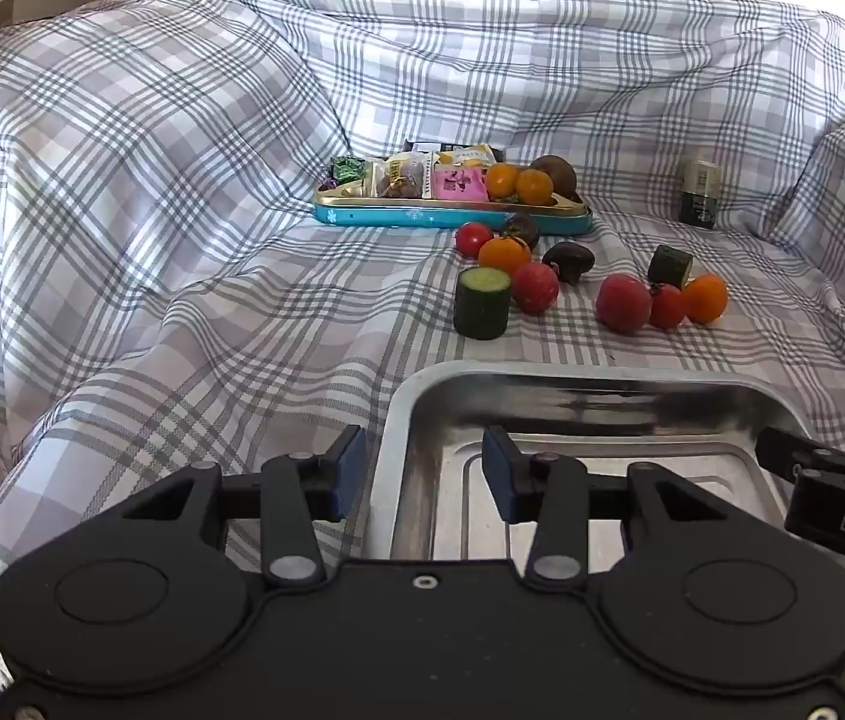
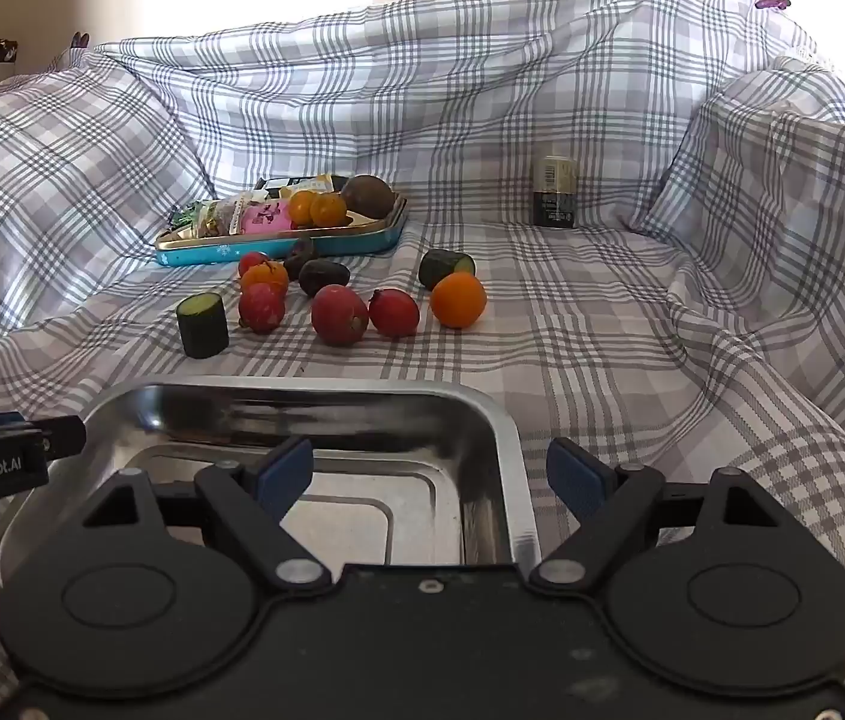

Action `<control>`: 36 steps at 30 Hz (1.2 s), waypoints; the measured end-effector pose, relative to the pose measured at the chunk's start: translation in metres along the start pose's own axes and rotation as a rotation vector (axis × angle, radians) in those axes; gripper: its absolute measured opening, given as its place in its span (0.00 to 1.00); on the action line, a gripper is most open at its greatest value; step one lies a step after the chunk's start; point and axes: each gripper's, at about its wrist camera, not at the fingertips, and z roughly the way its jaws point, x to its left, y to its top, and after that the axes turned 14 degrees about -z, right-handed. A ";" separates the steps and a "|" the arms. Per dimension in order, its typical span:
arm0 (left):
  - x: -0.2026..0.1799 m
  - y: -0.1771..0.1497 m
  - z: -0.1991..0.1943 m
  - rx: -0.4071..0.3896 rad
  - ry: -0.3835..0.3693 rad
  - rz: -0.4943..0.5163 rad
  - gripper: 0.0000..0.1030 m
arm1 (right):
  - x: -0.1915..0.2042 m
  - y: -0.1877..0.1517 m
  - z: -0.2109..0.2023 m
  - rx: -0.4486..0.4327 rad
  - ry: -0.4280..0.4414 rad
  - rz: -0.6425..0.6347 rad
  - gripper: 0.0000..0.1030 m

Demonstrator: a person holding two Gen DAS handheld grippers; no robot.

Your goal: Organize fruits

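Both grippers hovering empty over the steel tray, fruit waiting beyond it

The left gripper [image 1: 422, 477] is straddling the steel tray's [image 1: 590, 373] left rim with jaws partly spread, and the right gripper [image 2: 429, 474] is gaping wide across its right rim — neither is grasping anything. Beyond the tray, the orange tomato [image 2: 458, 300], red tomatoes [image 2: 339, 314] and cucumber chunk [image 2: 203, 324] are sitting loose on the rumpled plaid cloth [image 2: 632, 324] — a nudge risks rolling them along its folds.
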 end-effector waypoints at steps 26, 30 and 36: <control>-0.006 -0.003 -0.002 0.000 0.006 0.018 0.49 | 0.002 0.001 0.001 0.006 -0.004 -0.010 0.86; -0.004 -0.002 0.000 0.000 0.006 0.018 0.49 | 0.002 0.001 0.002 0.007 -0.004 -0.011 0.86; -0.005 -0.003 0.000 0.001 0.005 0.021 0.49 | 0.003 0.001 0.002 0.007 -0.005 -0.012 0.86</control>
